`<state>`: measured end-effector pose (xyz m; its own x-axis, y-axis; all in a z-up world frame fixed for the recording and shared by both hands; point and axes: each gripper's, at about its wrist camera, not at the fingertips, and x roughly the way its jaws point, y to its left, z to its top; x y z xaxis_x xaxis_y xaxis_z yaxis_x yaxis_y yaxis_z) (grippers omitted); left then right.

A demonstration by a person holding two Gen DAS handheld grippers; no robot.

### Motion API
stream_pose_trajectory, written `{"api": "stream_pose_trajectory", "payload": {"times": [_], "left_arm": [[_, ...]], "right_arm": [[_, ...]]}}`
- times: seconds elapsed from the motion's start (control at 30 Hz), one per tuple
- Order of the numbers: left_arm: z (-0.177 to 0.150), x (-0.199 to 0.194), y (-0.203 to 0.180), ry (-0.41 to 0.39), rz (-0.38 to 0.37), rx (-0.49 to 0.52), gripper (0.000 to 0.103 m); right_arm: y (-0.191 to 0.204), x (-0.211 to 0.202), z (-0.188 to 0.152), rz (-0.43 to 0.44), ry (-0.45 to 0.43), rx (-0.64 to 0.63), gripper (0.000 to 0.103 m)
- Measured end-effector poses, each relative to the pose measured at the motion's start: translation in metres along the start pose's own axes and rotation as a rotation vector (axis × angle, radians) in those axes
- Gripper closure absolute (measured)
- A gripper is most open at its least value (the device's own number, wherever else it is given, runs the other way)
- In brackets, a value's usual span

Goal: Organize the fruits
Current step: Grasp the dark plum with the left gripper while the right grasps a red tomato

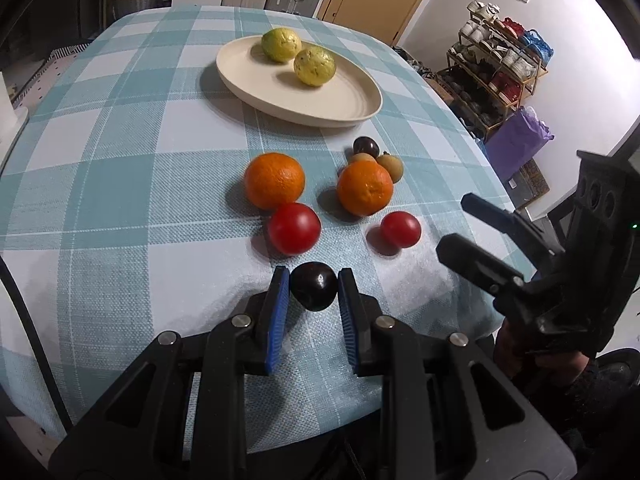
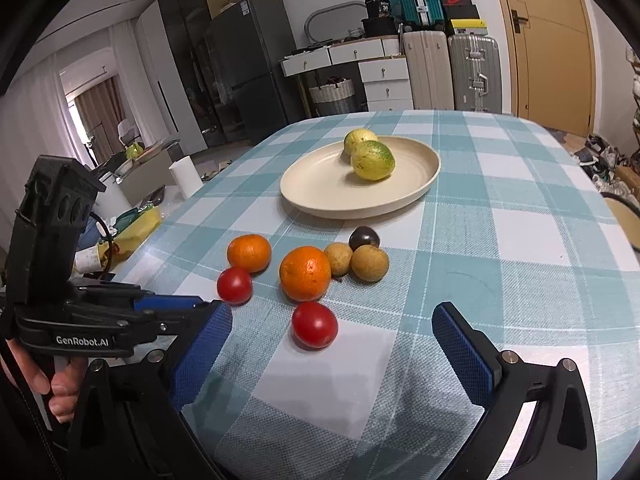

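Left gripper (image 1: 313, 286): clamped on a dark plum (image 1: 313, 286), blue pads touching both sides, the fruit resting on the checked tablecloth (image 1: 120, 168) near the table's front edge. Right gripper (image 2: 332, 336): jaws spread wide, nothing between them, a tomato (image 2: 314, 325) lying just ahead. The left tool's body reads "GenRobot.AI". 2 green-yellow fruits (image 1: 281, 44) sit on the cream plate (image 1: 352, 108); 2 oranges (image 1: 274, 181), another tomato and small fruits lie between plate and grippers.

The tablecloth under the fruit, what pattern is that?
The tablecloth is a teal and white check, clearest in the right wrist view.
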<state>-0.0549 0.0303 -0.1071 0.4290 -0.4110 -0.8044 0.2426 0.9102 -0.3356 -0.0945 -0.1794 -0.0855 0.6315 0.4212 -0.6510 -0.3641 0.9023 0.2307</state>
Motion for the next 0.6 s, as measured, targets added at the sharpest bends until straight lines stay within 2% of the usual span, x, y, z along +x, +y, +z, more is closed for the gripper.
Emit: {"api": "stream_pose_trajectory", "payload": {"times": [0.17, 0.3, 0.47, 0.53, 0.6], "left_arm": [[0.006, -0.014, 0.008, -0.032, 0.008, -0.013, 0.081], [0.011, -0.022, 0.015, -0.056, 0.017, -0.029, 0.081], [0.014, -0.025, 0.021, -0.068, 0.021, -0.031, 0.081], [0.014, -0.024, 0.024, -0.066, 0.018, -0.042, 0.081], [0.015, -0.024, 0.026, -0.069, 0.021, -0.048, 0.081]], "right_arm": [[-0.001, 0.004, -0.002, 0.024, 0.013, 0.010, 0.004], [0.001, 0.010, -0.004, 0.045, 0.040, 0.008, 0.018], [0.006, 0.018, -0.007, 0.061, 0.063, -0.002, 0.025], [0.008, 0.020, -0.008, 0.067, 0.073, -0.012, 0.033], [0.009, 0.021, -0.008, 0.070, 0.077, -0.017, 0.035]]}}
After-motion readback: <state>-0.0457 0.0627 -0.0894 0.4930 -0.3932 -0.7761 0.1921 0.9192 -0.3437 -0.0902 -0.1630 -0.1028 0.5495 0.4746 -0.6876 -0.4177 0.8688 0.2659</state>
